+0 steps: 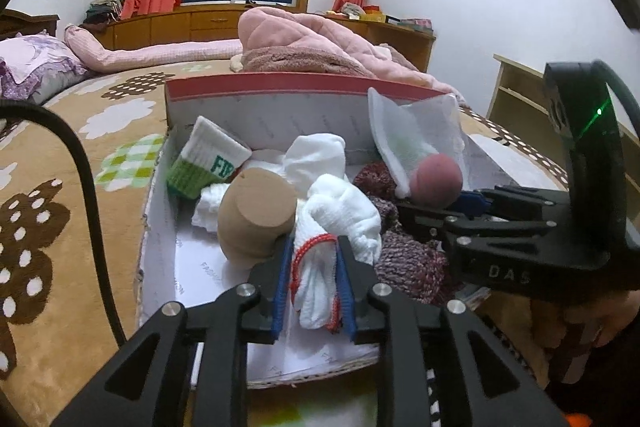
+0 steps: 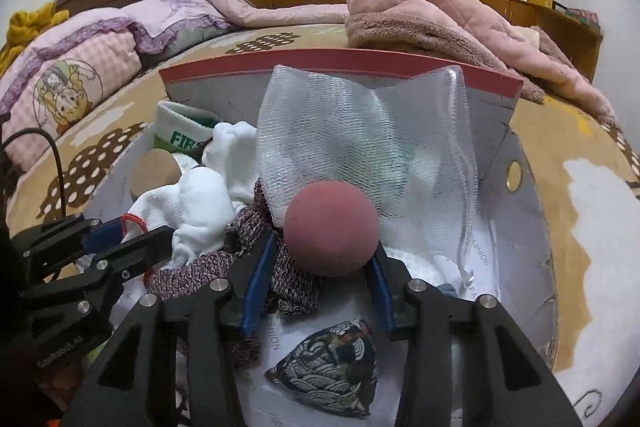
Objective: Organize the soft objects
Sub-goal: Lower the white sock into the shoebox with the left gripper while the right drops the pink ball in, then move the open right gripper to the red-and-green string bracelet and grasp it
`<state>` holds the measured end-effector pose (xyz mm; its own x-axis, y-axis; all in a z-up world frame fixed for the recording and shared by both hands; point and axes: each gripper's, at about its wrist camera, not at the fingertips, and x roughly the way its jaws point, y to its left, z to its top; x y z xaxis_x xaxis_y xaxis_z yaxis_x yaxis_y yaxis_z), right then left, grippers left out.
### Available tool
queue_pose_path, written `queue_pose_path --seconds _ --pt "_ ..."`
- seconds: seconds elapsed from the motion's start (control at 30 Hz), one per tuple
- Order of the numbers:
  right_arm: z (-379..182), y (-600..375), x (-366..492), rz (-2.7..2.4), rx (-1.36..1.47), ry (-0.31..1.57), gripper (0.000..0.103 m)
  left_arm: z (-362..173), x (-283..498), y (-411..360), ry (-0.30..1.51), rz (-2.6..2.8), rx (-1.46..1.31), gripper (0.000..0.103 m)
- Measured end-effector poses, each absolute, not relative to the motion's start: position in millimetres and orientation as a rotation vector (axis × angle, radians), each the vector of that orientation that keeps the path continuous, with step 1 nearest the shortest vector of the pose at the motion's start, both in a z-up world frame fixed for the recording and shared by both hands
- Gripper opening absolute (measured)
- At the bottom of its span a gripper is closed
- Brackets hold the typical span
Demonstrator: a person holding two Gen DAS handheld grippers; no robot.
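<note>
The left gripper (image 1: 313,283) has a white glove (image 1: 320,267) with a red-stitched cuff between its jaws, over the near end of the box (image 1: 280,87) on the bed (image 1: 60,187); the jaws stand narrowly apart, and whether the pads press the cloth cannot be told, so I call them loosely about it. The glove is light and limp, it will sag and bunch, and the cuff (thickest, hemmed) looks the best place to take it. The right gripper (image 2: 316,267) pinches a pink ball (image 2: 332,229) between its jaws, at their tips, above the box's middle; it looks like foam, light and springy, likely to give under pressure and to squirt out if gripped off its widest line. Just beyond the ball a mesh bag (image 2: 360,131) stands up, flimsy and apt to snag. Left of the right jaws lies a purple knit (image 2: 256,227), soft and stretchy; below them a patterned pouch (image 2: 332,367). Beyond the left jaws are a tan roll (image 1: 256,223) and a green-white sock (image 1: 208,163), its lettering partly covered. Much of the box floor is hidden under the heap, and what sits inside the mesh bag is too blurred to tell.
</note>
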<state>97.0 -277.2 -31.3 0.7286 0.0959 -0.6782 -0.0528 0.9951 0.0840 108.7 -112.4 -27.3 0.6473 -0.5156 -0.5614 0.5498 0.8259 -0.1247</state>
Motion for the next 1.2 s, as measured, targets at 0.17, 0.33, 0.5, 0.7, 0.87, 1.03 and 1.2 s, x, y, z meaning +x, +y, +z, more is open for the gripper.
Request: queue_pose_path --seconds 0.17,0.33,0.5,0.7,0.87,1.03,1.2 --pt "-30 -274 96 0.062 0.045 0.742 0.051 -28 107 -111 0.610 -0.590 0.060 0.027" --pt "-30 -275 97 0.053 0.043 0.747 0.058 -26 104 -112 0.595 -0.572 0.069 0.031" --pt "-23 -271 94 0.021 0.003 0.745 0.061 -22 99 -112 0.569 -0.530 0.091 0.036" --pt "-1 -273 81 0.016 -0.023 0.684 0.061 -14 91 -111 0.526 -0.524 0.109 0.090" --pt "1 -278 76 0.069 0.020 0.734 0.079 -4 79 -113 0.508 -0.550 0.139 0.090" --pt "1 -281 67 0.137 0.059 0.760 0.086 6 69 -98 0.520 -0.599 0.104 0.090" --pt "12 -280 58 0.114 0.055 0.706 0.087 16 58 -84 0.498 -0.593 0.082 0.090"
